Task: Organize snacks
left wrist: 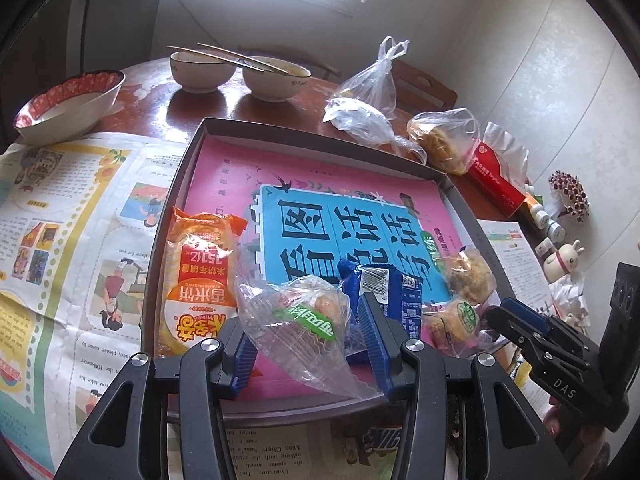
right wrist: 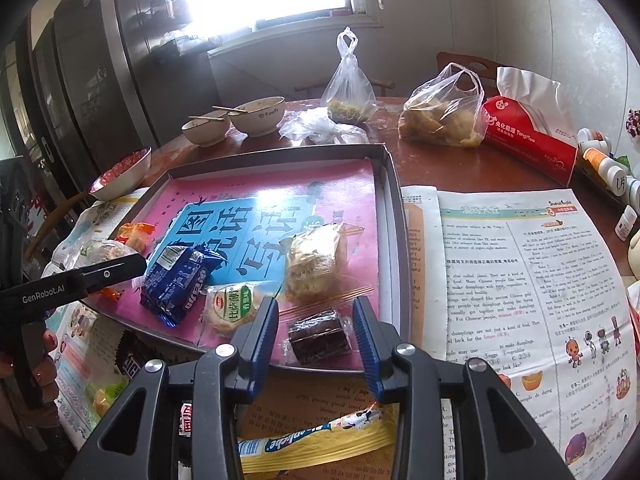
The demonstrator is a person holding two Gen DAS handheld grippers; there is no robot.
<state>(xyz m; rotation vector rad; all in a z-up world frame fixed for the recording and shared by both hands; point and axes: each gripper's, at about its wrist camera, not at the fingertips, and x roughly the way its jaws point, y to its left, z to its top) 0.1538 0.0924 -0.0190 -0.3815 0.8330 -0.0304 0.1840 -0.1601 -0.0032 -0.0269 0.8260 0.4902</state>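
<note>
A grey tray (left wrist: 182, 184) lined with a pink and blue booklet holds the snacks. My left gripper (left wrist: 308, 338) has its jaws around a clear-wrapped pastry (left wrist: 316, 316) with a green label, over the tray's near edge. Beside it lie an orange rice-cracker pack (left wrist: 200, 276) and a blue Oreo pack (left wrist: 396, 292). My right gripper (right wrist: 316, 330) is open and empty above a dark brown wrapped cake (right wrist: 320, 334) at the tray's (right wrist: 394, 184) near edge. The Oreo pack (right wrist: 176, 280), a green-labelled pastry (right wrist: 234, 308) and a bagged pastry (right wrist: 314, 264) lie in the tray.
Newspapers (right wrist: 520, 280) cover the table around the tray. Bowls with chopsticks (left wrist: 240, 72), a red-rimmed bowl (left wrist: 68, 104), plastic bags of food (right wrist: 440, 112), a red tissue pack (right wrist: 528, 140) and small bottles (right wrist: 608, 164) stand behind. A yellow snack pack (right wrist: 320, 440) lies below my right gripper.
</note>
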